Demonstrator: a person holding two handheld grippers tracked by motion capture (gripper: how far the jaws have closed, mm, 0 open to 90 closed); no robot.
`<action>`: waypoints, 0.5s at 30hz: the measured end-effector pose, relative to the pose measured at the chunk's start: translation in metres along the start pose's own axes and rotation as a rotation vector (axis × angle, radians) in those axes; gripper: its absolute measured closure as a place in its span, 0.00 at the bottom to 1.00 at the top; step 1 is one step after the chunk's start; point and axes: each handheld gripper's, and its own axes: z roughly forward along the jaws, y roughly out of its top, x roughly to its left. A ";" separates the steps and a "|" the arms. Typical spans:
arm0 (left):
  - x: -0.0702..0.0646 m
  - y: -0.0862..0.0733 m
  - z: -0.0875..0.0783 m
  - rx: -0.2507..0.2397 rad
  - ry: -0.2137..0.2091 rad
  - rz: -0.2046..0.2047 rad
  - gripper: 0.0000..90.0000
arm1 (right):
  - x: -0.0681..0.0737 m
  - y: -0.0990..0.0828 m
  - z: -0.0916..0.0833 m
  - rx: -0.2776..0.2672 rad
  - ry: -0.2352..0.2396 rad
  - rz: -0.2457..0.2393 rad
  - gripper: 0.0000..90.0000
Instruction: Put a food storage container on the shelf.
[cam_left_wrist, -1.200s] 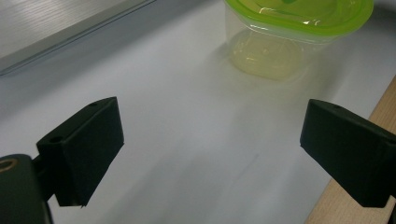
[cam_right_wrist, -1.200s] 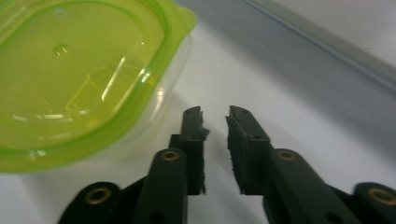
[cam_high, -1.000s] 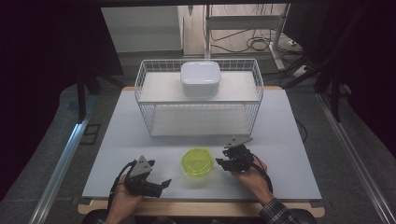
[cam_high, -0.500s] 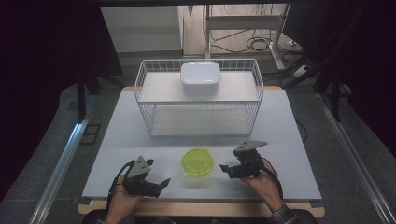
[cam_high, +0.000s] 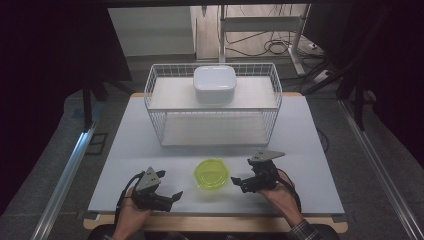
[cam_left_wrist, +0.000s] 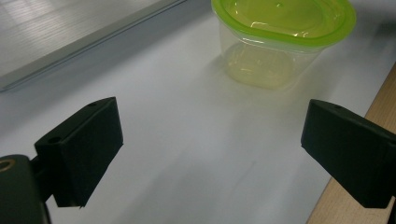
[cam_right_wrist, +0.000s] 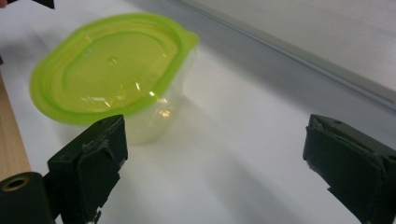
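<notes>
High view: my right gripper (cam_high: 239, 183), jaws just spread wide and empty, sits just right of the green-lidded container (cam_high: 212, 173); my left gripper (cam_high: 172, 197) waits wide apart. Probably released; next, withdrawing clear.

Even overhead light on the work surface, dark surroundings.

In the high view the white table (cam_high: 150, 150) is evenly lit from above, while the room falls to near black at 9, 12 and 3 o'clock. The wire basket (cam_high: 212, 107) casts a soft shadow beneath itself. The high view is slightly soft and grainy. In the left gripper view the green-lidded container (cam_left_wrist: 280, 28) at 1 o'clock carries small glare spots on its lid and throws a pale yellow-tinted shadow toward 6 o'clock; the near black pads at 7 and 4 o'clock are soft. In the right gripper view the lid shows small specular highlights, and the picture is mildly blurred.
</notes>
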 end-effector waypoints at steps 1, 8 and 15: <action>0.000 0.000 0.000 -0.003 0.003 0.002 0.06 | 0.001 0.002 0.000 -0.005 0.004 -0.003 0.06; 0.001 0.000 -0.001 -0.011 0.002 -0.008 0.06 | -0.001 0.011 0.002 -0.024 0.042 0.055 0.04; 0.001 0.000 0.000 -0.008 0.001 -0.008 0.06 | 0.001 0.023 0.011 0.021 0.099 0.111 0.07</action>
